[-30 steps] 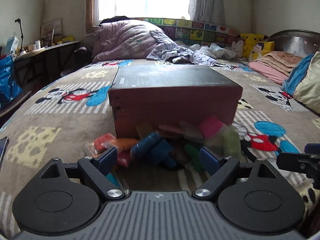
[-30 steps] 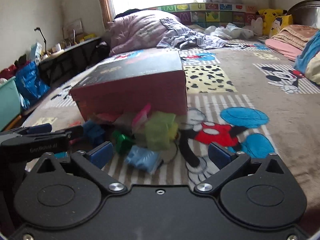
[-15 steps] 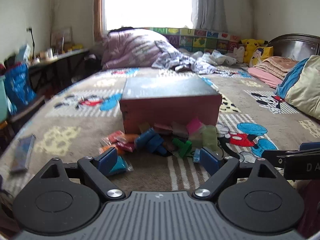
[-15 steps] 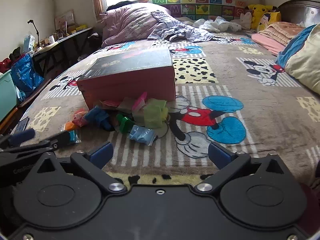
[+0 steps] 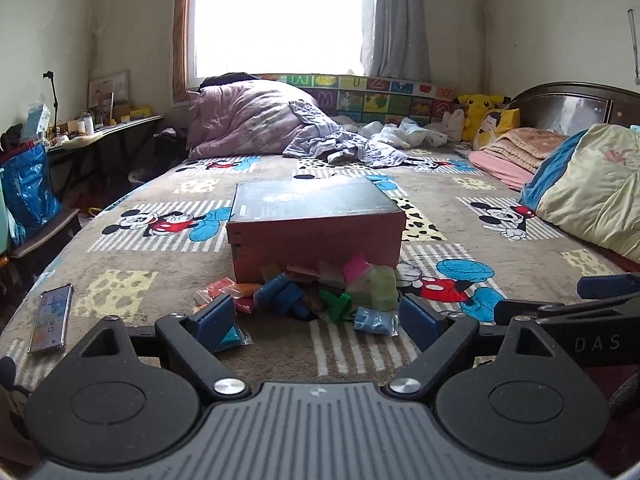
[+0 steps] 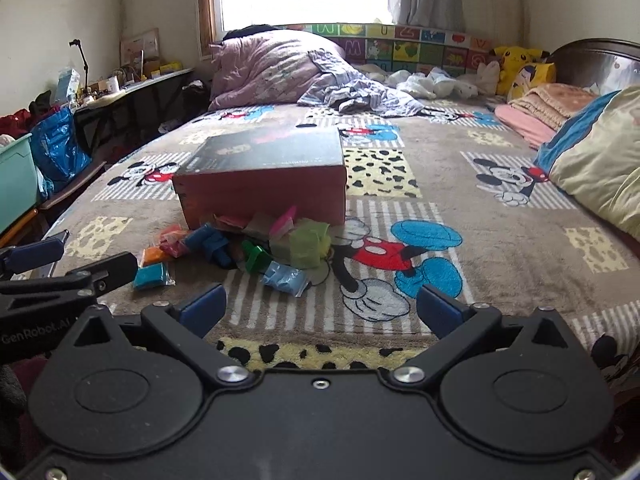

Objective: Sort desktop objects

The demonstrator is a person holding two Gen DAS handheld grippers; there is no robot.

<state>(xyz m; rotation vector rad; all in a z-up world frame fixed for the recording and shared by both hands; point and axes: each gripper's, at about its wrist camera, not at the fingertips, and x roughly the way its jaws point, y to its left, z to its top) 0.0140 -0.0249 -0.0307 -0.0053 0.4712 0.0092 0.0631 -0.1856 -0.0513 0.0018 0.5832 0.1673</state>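
Note:
A red box with a black lid sits on the Mickey Mouse blanket. Several small coloured packets lie heaped against its near side: a pale green one, a green one, a light blue one, dark blue ones, a teal one. My left gripper is open and empty, short of the heap. My right gripper is open and empty, short of the heap and to its right. Each gripper shows at the edge of the other's view.
A phone lies on the blanket at the left. A cream pillow lies at the right. A pile of bedding sits at the back. A blue bag and a desk stand beside the bed's left edge.
Both grippers have pulled back and up from the box and heap, which now look smaller and farther off. Both stay open and empty.

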